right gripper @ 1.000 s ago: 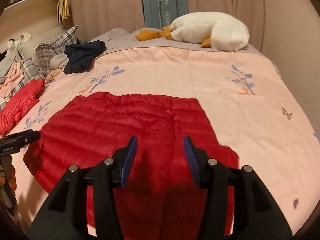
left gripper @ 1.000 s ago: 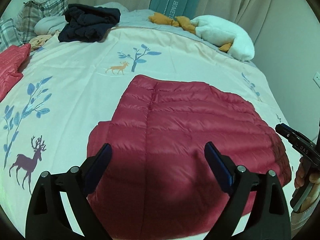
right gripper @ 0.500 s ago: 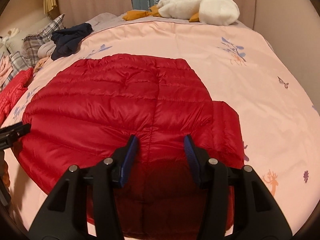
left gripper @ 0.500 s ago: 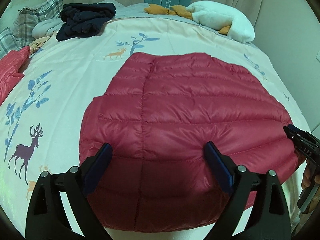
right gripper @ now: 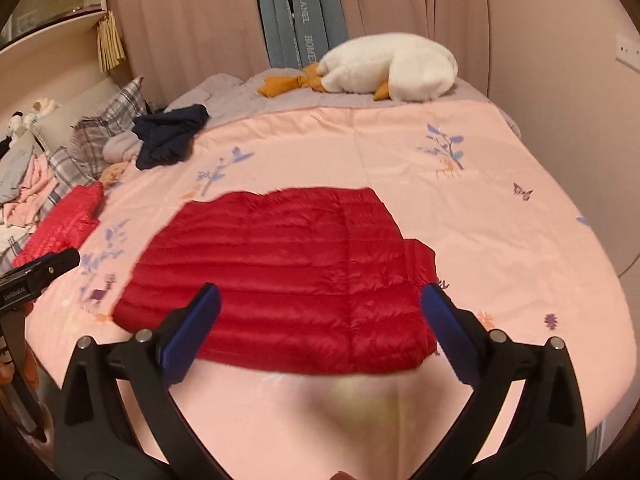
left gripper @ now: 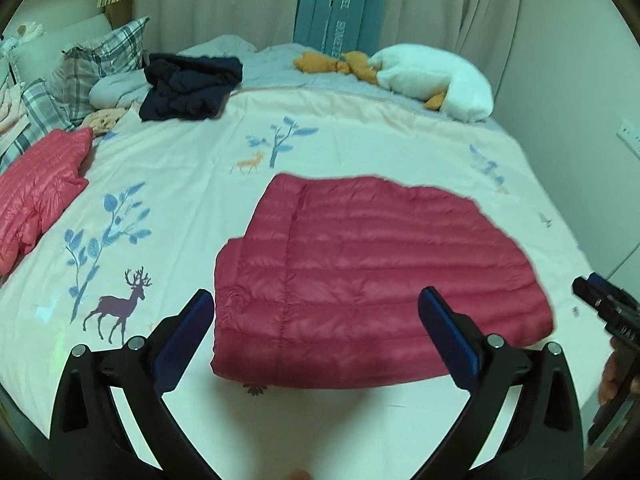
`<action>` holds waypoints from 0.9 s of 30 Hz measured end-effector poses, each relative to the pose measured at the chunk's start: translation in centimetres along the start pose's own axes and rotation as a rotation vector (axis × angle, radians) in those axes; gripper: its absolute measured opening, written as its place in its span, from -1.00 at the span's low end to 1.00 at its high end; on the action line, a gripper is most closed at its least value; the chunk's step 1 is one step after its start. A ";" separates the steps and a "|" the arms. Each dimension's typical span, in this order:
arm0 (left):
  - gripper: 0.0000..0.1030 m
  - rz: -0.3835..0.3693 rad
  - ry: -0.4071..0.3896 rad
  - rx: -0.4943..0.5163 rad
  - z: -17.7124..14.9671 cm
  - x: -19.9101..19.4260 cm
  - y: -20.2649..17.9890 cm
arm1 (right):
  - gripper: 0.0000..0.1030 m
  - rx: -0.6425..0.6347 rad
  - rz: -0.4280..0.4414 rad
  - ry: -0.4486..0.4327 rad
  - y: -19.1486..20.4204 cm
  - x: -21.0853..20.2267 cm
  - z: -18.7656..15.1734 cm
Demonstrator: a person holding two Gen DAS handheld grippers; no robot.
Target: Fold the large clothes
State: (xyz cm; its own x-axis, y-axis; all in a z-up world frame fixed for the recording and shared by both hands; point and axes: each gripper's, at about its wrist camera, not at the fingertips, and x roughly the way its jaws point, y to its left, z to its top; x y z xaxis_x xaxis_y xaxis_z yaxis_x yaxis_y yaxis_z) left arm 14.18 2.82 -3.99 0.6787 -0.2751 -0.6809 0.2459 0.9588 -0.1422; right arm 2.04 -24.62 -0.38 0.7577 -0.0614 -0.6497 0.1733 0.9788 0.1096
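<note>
Overhead, the left gripper and right gripper were both opening wide, gripping nothing; the folded red down jacket lay flat at twelve o'clock on the bedspread.

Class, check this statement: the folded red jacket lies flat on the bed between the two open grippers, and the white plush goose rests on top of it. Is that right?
One thing is wrong: the goose is not on the jacket. It lies apart from it, at the far end of the bed, as the right wrist view shows. The rest stands: the jacket lies flat and nothing is held in the left gripper or the right gripper, whose jaws are opening.
</note>
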 end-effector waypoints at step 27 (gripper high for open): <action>0.97 0.079 -0.140 0.110 0.6 -17.3 -6.0 | 0.96 -0.030 -0.018 -0.063 4.0 -11.6 0.6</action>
State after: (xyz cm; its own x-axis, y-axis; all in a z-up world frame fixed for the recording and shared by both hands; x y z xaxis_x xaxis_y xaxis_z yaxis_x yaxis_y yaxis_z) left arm 1.41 1.75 9.06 0.7868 -0.2143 -0.5788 0.2574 0.9663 -0.0078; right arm -5.69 -20.09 8.06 0.7926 -0.0905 -0.6030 0.1695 0.9826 0.0754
